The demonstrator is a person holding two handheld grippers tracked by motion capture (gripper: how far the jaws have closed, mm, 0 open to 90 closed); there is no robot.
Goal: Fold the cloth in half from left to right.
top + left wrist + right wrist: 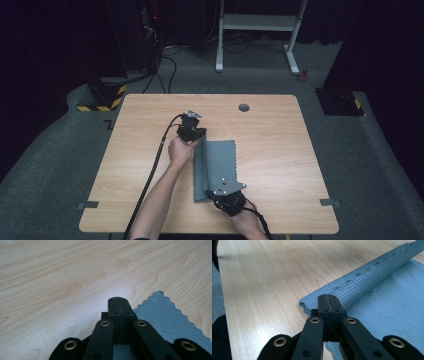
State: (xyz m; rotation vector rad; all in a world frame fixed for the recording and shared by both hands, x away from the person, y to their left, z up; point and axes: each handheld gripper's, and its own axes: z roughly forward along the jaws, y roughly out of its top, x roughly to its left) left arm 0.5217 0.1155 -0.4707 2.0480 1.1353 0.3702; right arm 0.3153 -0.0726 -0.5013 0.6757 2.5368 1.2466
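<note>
The grey cloth (216, 170) lies near the middle of the table (280, 150), its left edge lifted and rolled over toward the rest. My left claw (196, 136) is at the cloth's far left corner, jaws clenched together; my right claw (220, 197) is at the near edge, jaws pressed tight. Whether either has cloth pinched between its jaws, I cannot tell.
</note>
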